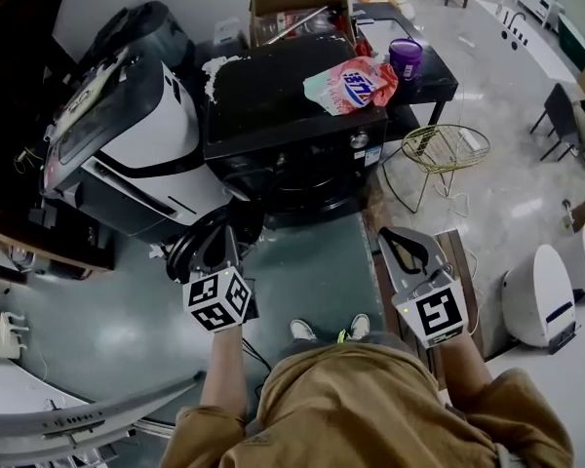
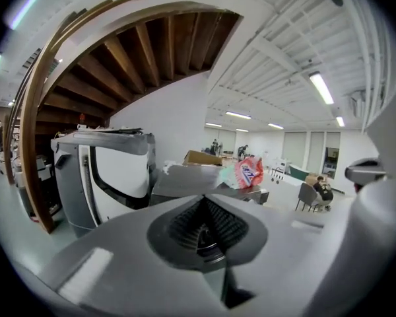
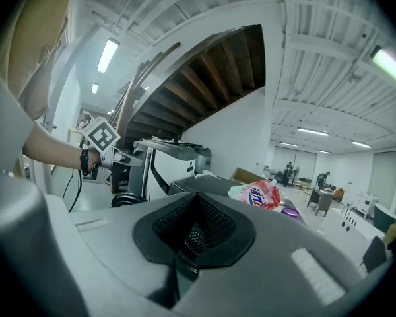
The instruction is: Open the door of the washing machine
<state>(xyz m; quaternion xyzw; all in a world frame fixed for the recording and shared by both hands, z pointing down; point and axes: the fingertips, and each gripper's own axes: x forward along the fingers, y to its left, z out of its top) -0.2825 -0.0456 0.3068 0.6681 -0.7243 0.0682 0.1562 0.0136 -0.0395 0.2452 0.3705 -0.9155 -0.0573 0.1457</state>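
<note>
The dark washing machine [image 1: 273, 105] stands ahead of me, with a pink and white detergent bag [image 1: 351, 84] on its top. Its round door [image 1: 190, 247] hangs swung out at the lower left of the front, away from the drum opening [image 1: 302, 178]. My left gripper [image 1: 217, 252] is held over that door ring in the head view; I cannot tell whether it touches. Its jaws [image 2: 203, 198] are shut with nothing between them. My right gripper [image 1: 409, 253] floats to the right of the machine's front, apart from it. It is also shut [image 3: 197, 197] on nothing.
A large white and grey appliance [image 1: 127, 135] leans at the left of the washer. Behind are a cardboard box [image 1: 297, 13] and a purple tub [image 1: 406, 57] on a black table [image 1: 439, 86]. A wire stool [image 1: 446, 149] and a white device [image 1: 541, 291] stand at the right.
</note>
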